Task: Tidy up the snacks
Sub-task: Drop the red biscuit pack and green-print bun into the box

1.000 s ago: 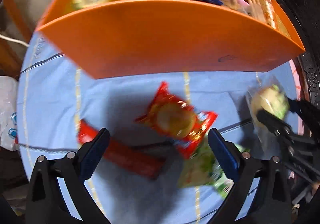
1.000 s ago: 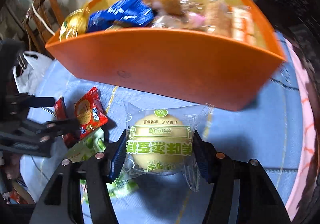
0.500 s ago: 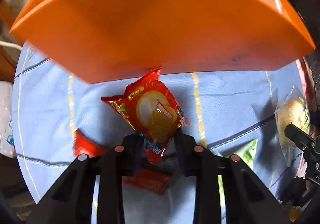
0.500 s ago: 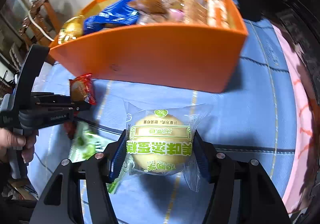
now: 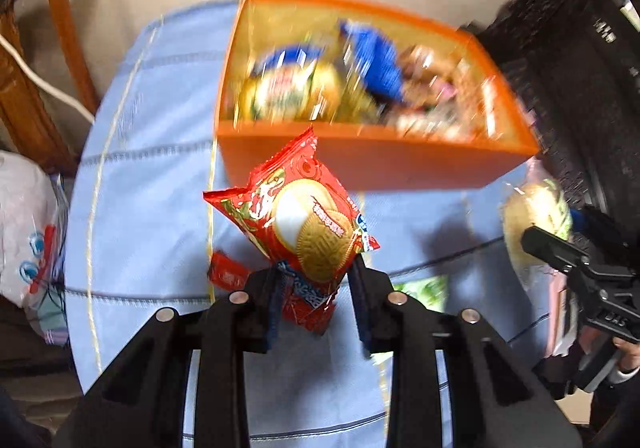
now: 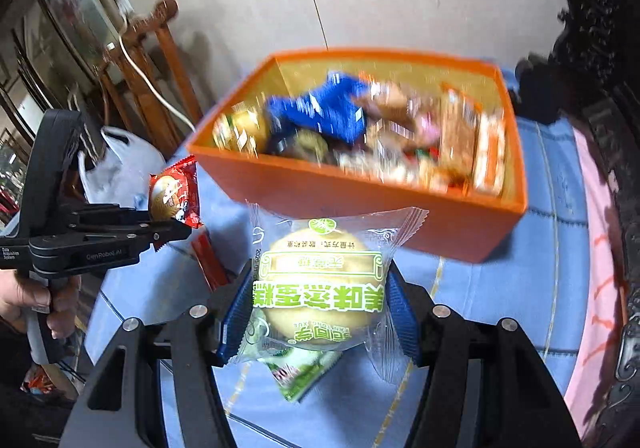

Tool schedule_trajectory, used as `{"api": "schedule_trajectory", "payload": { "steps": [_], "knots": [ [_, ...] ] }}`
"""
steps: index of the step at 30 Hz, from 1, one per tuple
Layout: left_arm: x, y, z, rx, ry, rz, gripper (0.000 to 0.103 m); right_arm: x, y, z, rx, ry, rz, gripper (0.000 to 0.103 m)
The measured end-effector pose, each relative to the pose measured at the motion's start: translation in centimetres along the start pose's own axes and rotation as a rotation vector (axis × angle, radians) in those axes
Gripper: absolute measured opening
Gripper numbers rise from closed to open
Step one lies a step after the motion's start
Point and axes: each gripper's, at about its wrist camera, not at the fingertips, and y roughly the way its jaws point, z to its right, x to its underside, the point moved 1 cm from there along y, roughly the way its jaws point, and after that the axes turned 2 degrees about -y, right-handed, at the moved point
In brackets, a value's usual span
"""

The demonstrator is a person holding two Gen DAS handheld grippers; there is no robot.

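My left gripper (image 5: 316,296) is shut on a red biscuit packet (image 5: 296,219), lifted above the blue tablecloth (image 5: 140,215) in front of the orange box (image 5: 380,163). From the right wrist view the same left gripper (image 6: 170,230) and red biscuit packet (image 6: 174,193) show at the left, level with the box's near corner. My right gripper (image 6: 318,318) is shut on a clear-wrapped yellow cake with green print (image 6: 320,280), raised before the orange box (image 6: 360,203). The box holds several snacks, among them a blue packet (image 6: 324,111).
A red stick packet (image 5: 226,272) and a green packet (image 6: 300,372) lie on the cloth under the grippers. Wooden chairs (image 6: 148,59) and a white plastic bag (image 5: 28,224) stand off the table's left edge. Dark carved furniture (image 6: 600,47) borders the right side.
The left gripper closed on the red biscuit packet and lifted it off the cloth. Both grippers rose, so the box's inside now shows from above. The cake stayed held.
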Motion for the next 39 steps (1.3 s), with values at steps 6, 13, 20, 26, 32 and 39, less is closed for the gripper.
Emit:
{"api": "schedule_trajectory", "payload": {
  "steps": [6,13,20,26,32,39],
  "knots": [
    [-5.4,-4.4,2.6,0.031,0.030,0.107,0.029,-3.2,-2.5,2.1,0.039,0.053,0.105,0.062],
    [-10.8,-3.2,4.6,0.050,0.053,0.134,0.029,-8.0,-2.1,4.6,0.083,0.092,0.175,0.062],
    [-14.7,-0.3,5.6,0.060,0.061,0.121,0.030,-11.3,0.8,5.6,0.100,0.104,0.176,0.063],
    [-15.7,2.2,5.5,-0.040,0.033,0.155,0.097,-11.9,2.3,6.7,0.170,0.199,0.212,0.079],
    [-13.7,2.3,3.6,-0.051,0.002,0.115,0.098,-9.3,2.3,6.5,0.133,0.190,0.182,0.083],
    [-7.7,1.6,-0.7,-0.077,-0.083,0.055,0.098,-2.0,3.2,1.5,0.011,0.009,0.028,0.094]
  ]
}}
